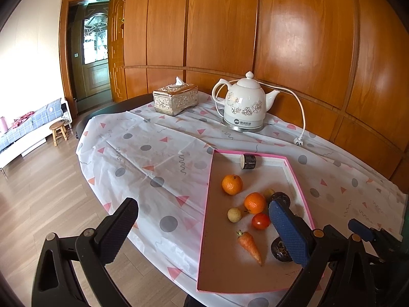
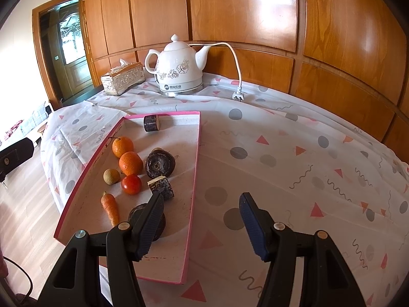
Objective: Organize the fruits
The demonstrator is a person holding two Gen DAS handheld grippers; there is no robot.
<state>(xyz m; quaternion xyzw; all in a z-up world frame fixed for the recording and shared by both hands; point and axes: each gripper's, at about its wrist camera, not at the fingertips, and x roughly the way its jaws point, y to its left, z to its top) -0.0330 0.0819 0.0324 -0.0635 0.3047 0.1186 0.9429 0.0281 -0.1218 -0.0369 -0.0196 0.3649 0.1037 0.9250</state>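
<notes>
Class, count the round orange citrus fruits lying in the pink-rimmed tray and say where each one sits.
2. One round orange citrus fruit lies toward the far end of the pink-rimmed tray; the other touches it just nearer, beside the red tomato. None appears hidden.

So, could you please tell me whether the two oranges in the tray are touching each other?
Apart. In the left wrist view, tray floor shows between the far orange and the near orange; the right wrist view makes them overlap.
</notes>
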